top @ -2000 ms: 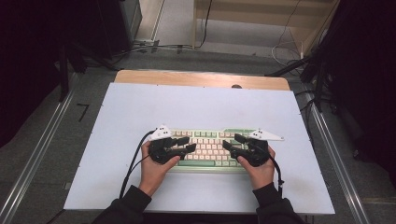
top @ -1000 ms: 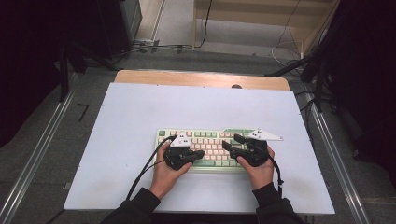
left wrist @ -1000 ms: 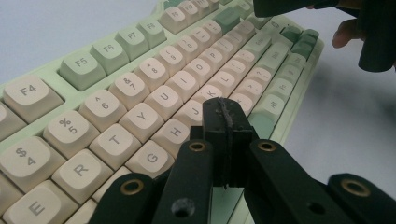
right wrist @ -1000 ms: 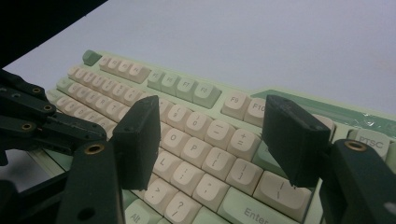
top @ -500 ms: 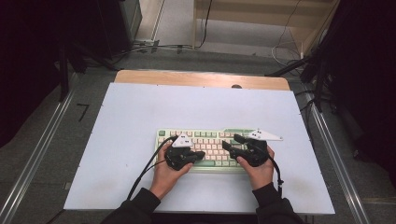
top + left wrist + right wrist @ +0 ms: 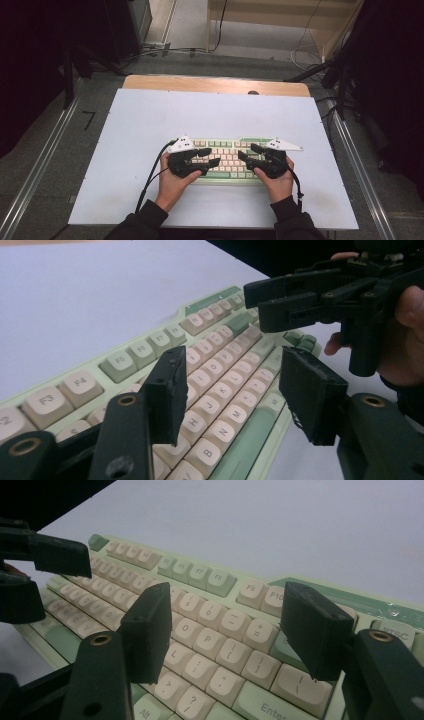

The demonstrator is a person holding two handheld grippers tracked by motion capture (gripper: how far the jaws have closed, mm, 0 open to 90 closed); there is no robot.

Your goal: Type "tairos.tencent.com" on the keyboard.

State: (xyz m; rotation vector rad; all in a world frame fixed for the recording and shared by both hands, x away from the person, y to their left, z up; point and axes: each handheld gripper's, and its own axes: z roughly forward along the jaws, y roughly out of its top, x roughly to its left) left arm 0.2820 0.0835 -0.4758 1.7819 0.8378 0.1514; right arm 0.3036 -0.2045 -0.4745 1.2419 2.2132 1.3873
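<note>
Two grippers are held over the green-and-cream keyboard (image 6: 222, 159), which lies on the white table (image 6: 150, 130) near its front edge. The left gripper (image 6: 235, 390) has just been opening; its jaws are parted above the letter keys with nothing between them. The right gripper (image 6: 227, 630) is gaping, empty, over the punctuation keys. A key press appears finished.

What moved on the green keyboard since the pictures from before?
The left gripper slid inward along the pale green and cream keyboard toward its middle, and its jaws have just been opening, with nothing between them. The right gripper stayed open over the keyboard's right end. The keyboard stayed put on the white table.
</note>
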